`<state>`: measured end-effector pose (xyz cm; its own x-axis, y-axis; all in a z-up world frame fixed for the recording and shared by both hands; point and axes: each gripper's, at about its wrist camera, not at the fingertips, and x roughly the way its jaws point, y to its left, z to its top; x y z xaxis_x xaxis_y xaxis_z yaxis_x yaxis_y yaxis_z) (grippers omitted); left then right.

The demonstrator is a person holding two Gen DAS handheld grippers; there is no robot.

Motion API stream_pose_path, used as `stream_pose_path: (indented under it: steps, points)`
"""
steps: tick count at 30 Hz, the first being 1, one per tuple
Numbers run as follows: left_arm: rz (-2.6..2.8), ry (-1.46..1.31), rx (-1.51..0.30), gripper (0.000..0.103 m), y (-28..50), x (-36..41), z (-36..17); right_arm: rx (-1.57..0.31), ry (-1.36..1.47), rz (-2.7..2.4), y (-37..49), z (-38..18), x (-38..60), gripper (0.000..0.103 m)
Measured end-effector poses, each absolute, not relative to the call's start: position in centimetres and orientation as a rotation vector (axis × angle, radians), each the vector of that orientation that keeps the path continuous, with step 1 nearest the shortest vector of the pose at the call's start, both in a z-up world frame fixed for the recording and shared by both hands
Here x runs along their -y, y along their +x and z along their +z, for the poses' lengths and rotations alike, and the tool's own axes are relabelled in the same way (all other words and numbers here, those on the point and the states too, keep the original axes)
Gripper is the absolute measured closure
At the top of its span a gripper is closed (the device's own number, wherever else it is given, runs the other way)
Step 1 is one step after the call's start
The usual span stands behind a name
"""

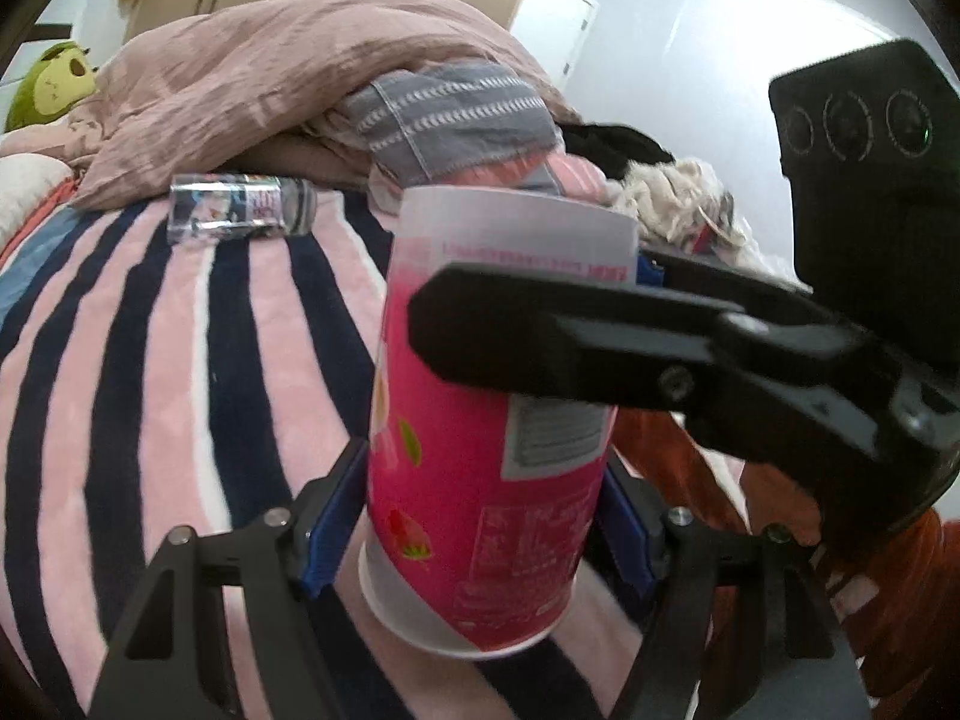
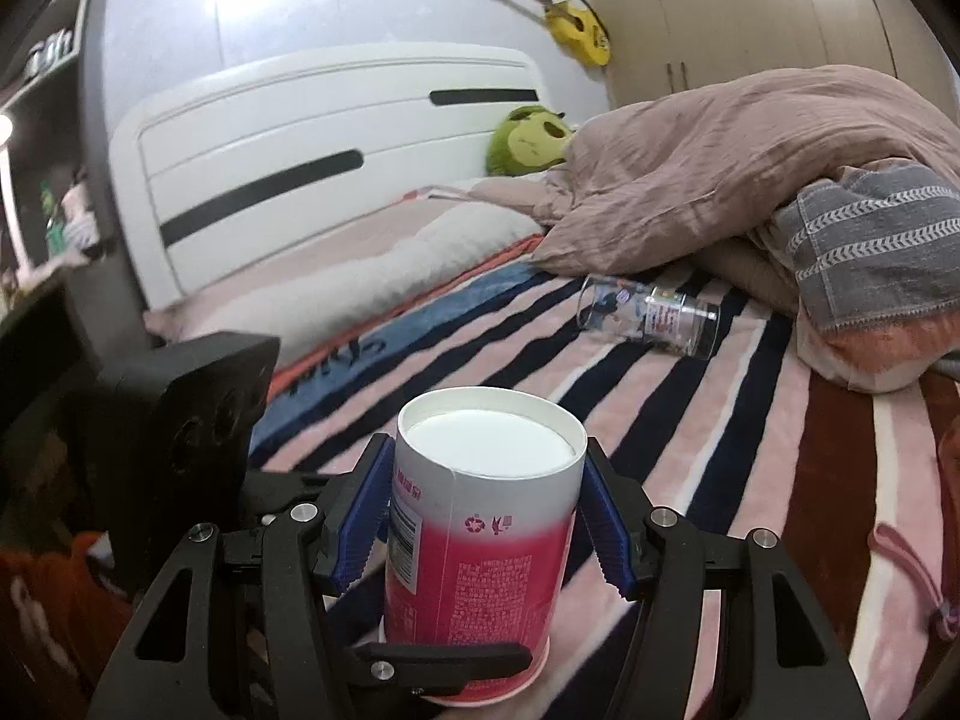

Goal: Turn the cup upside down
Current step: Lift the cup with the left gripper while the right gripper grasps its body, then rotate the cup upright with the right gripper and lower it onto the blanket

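Observation:
A pink and white paper cup (image 1: pixel 480 438) stands upside down on the striped blanket (image 1: pixel 150 372), rim down, white base up (image 2: pixel 489 441). My left gripper (image 1: pixel 474 522) has its blue pads (image 1: pixel 330 528) on either side of the cup near the rim, a little apart from it. My right gripper (image 2: pixel 489 516) straddles the cup's upper part, its blue pads (image 2: pixel 606 534) close beside the wall with small gaps. The right gripper's black finger (image 1: pixel 570 336) crosses the cup's front in the left wrist view. The left gripper's finger (image 2: pixel 444 657) shows low in the right wrist view.
A clear glass jar (image 2: pixel 651 315) lies on its side on the blanket (image 2: pixel 720 420) beyond the cup. A heap of pink duvet (image 2: pixel 750 168) and grey striped cloth (image 2: pixel 870 228) fills the right. A green plush toy (image 2: pixel 528 138), pillows and a white headboard (image 2: pixel 300 138) stand behind.

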<state>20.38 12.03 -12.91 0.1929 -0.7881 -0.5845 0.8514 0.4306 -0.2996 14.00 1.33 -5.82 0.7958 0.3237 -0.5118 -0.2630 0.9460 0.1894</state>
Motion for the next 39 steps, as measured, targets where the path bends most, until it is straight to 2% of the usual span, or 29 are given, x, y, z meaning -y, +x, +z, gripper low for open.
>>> stream_pose_path:
  steps: [12, 19, 24, 30, 34, 37, 39]
  points:
    - [-1.166, 0.154, -0.703, 0.032, 17.3, -13.3, -13.1, -0.595, 0.021, 0.324, 9.7, -6.0, -3.7, 0.046]
    - [-1.142, 0.155, -0.568, 0.032, 19.6, -12.5, -11.0, -0.456, -0.03, 0.258, 10.3, -4.2, -3.6, 0.047]
    - [-1.15, 0.126, -0.612, 0.032, 22.3, -11.2, -12.3, -0.449, -0.052, 0.218, 12.7, -5.0, -2.9, 0.047]
    - [-1.142, 0.154, -0.658, 0.03, 21.9, -10.7, -13.8, -0.479, -0.015, 0.221, 13.0, -7.1, -2.1, 0.046]
    - [-1.13, 0.145, -0.697, 0.023, 21.9, -10.8, -14.0, -0.493, -0.035, 0.224, 12.4, -6.9, -2.5, 0.045]
    - [-1.119, 0.141, -0.724, 0.022, 21.7, -11.0, -14.0, -0.525, -0.008, 0.229, 12.5, -6.8, -2.3, 0.042]
    - [-1.114, 0.148, -0.721, 0.021, 21.2, -11.2, -13.6, -0.521, 0.005, 0.222, 12.2, -6.5, -2.1, 0.035]
